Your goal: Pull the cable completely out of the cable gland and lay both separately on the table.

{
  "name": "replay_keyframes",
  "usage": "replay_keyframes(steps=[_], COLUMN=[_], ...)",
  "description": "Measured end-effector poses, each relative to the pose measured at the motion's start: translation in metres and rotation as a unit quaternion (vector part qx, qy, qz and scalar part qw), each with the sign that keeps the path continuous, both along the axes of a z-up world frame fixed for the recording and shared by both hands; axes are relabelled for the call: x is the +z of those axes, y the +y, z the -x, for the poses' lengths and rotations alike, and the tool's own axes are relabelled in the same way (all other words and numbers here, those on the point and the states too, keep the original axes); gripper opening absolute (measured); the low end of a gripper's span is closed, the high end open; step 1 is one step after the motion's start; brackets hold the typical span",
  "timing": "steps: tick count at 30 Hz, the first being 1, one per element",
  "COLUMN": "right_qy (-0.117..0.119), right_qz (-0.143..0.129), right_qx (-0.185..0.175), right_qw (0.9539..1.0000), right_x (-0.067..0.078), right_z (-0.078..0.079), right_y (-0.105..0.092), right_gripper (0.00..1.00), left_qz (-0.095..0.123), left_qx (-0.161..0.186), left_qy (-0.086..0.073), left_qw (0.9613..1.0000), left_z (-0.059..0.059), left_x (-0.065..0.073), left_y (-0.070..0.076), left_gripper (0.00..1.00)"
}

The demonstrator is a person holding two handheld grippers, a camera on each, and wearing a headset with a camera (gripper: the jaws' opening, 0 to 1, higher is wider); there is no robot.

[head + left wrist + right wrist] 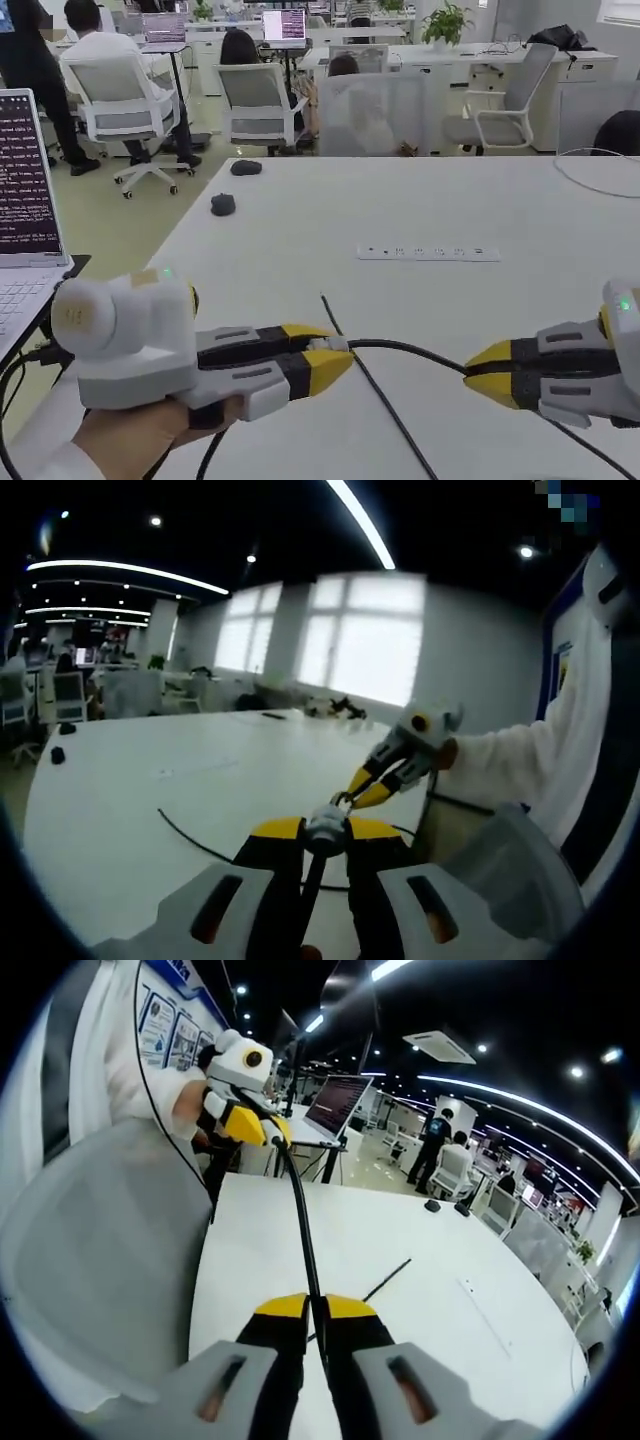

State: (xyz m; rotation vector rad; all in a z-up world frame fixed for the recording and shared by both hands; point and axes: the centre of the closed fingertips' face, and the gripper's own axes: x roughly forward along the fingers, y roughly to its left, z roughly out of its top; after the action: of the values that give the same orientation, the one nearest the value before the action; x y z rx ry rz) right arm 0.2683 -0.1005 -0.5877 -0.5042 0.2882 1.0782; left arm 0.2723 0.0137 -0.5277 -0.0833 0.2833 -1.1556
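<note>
The left gripper (345, 355) hangs over the near left part of the table (500, 210) and the right gripper (468, 370) over the near right, their tips facing each other. The cable gland (327, 828) sits between the left gripper's fingers (275, 830). From it the cable (410, 350) runs rightward, above the table, in between the right gripper's fingers (285, 1308). Under that span a thin wire (375, 390) lies on the table. Behind it, mid-table, lies a power strip (428, 253). Two mice (223, 204) rest near the far left edge, one behind the other. A laptop (25, 200) stands left of the table, and office chairs (125, 100) stand beyond it.
</note>
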Motion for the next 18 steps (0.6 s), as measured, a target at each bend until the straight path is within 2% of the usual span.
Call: replay_keyframes(steps=[6, 11, 18], right_qy=[0.008, 0.008, 0.01], right_qz=[0.0, 0.01, 0.002], right_qx=[-0.006, -0.008, -0.018], right_qw=[1.0, 0.9999, 0.9998], right_x=[-0.0049, -0.0071, -0.0028], right_z=[0.0013, 0.0011, -0.0034], right_y=[-0.0017, -0.0014, -0.0009], right_gripper=[0.04, 0.04, 0.05], left_qz=[-0.005, 0.0, 0.004], left_qx=[-0.001, 0.0, 0.004], left_qy=[-0.003, -0.004, -0.006], left_qw=[1.0, 1.0, 1.0], left_z=[0.001, 0.0015, -0.0003], left_x=[-0.0019, 0.0005, 0.0024], left_y=[-0.0002, -0.0019, -0.0022], left_gripper=[0.16, 0.16, 0.16])
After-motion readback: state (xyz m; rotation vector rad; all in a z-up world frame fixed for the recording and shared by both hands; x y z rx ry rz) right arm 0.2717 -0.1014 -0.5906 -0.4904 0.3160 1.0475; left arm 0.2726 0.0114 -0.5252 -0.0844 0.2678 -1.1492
